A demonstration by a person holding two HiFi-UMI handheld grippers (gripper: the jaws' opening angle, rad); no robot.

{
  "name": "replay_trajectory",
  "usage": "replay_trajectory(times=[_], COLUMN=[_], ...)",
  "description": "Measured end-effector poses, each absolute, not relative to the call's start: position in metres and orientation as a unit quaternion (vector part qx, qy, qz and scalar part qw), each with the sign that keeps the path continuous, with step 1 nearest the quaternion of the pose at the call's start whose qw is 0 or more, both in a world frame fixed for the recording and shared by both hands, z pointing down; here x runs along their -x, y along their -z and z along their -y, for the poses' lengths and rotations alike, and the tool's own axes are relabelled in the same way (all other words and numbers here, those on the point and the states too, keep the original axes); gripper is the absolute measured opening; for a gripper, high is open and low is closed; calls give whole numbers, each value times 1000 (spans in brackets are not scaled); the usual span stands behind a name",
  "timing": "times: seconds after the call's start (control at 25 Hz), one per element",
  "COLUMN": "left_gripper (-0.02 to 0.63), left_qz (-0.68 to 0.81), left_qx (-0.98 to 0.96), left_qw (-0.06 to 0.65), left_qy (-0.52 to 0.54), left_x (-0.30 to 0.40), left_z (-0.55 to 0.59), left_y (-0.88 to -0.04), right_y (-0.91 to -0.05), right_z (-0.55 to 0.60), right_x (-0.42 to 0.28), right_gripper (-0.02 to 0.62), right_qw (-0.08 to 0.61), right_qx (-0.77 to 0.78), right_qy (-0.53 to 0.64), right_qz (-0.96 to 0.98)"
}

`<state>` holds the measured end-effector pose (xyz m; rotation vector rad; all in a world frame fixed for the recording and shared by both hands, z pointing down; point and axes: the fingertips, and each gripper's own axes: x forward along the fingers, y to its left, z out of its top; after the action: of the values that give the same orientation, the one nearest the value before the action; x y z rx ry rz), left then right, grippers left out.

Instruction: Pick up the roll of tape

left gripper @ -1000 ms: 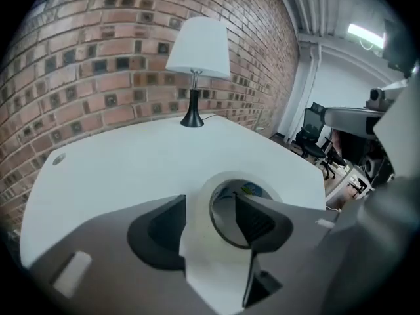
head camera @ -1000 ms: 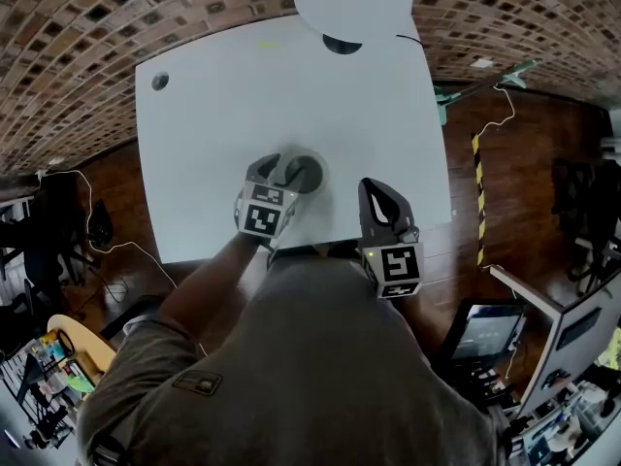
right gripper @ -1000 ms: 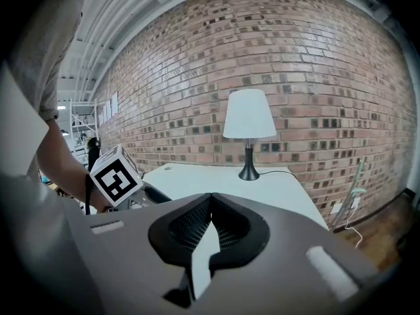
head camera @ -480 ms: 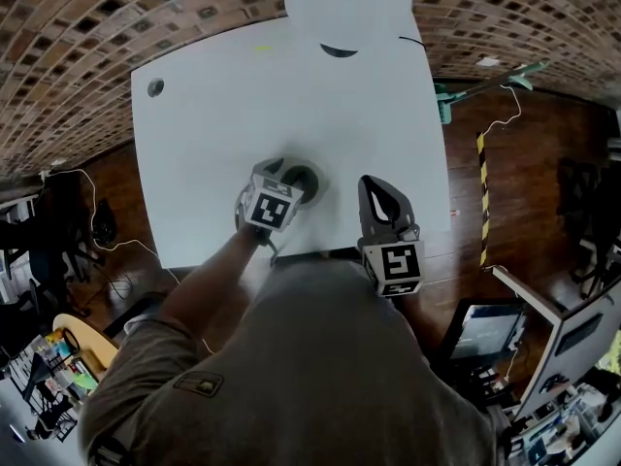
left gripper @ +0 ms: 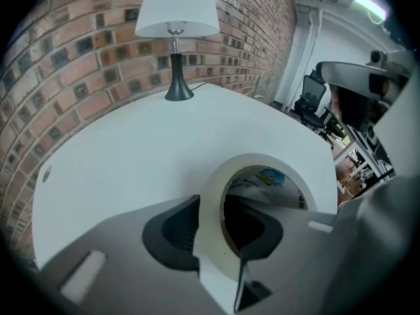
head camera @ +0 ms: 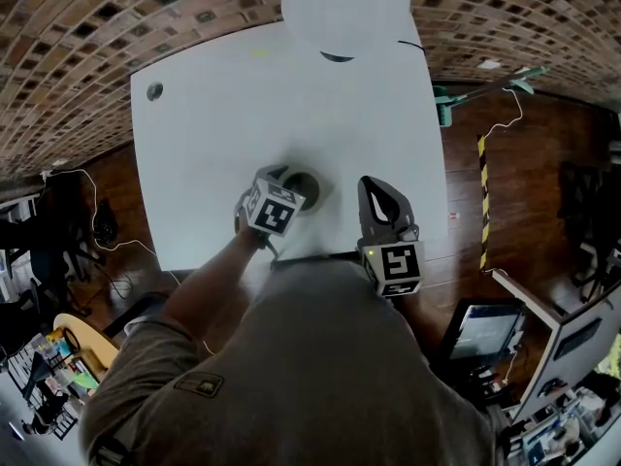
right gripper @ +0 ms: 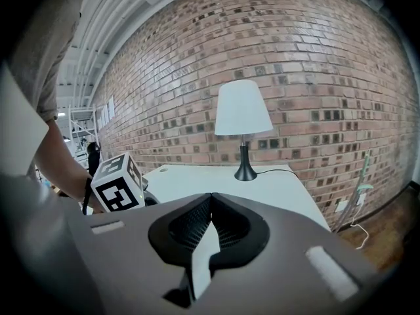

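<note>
A curved brick wall point(right gripper: 315, 58) is running behind one white desk point(head camera: 213, 124), which is standing on a dark wooden floor point(head camera: 505, 163). One lamp point(head camera: 340, 8) with a white shade and a dark foot is sitting at the desk's far edge, and a wide stretch of bare top is lying open between it and the person's work near the front edge. Two tools are showing. The right hand-held gripper point(right gripper: 211, 199) is hovering over the front edge, holding nothing, with its jaws meeting at the tips. The left hand-held gripper point(left gripper: 213, 205) is pointing steeply down, and its jaws are closing on the single roll of tape point(left gripper: 262, 161), with one pad outside the ring and the other inside its hole. The roll is lying near the front edge, pale white, with a coloured label showing inside its core.
</note>
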<state>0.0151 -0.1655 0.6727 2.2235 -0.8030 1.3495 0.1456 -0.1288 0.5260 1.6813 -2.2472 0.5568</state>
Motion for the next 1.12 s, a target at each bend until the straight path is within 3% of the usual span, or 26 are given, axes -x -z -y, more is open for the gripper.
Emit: replay_trajectory(times=[0.4,1.12], left_gripper=[104,104], left_qz=[302,392], left_qx=[-810,-849], left_qw=[236,258], left_qy=[-443,-243], left_x=[-13,20], left_z=[164,168], left_y=[-661,-557], right_y=[-517,-474], right_z=[130,125], right_x=[-142,-113], right_gripper=[12,12], right_qw=[137,115], right_qx=[-577,-559], right_qy=[-181,-130], right_qz=[784,811])
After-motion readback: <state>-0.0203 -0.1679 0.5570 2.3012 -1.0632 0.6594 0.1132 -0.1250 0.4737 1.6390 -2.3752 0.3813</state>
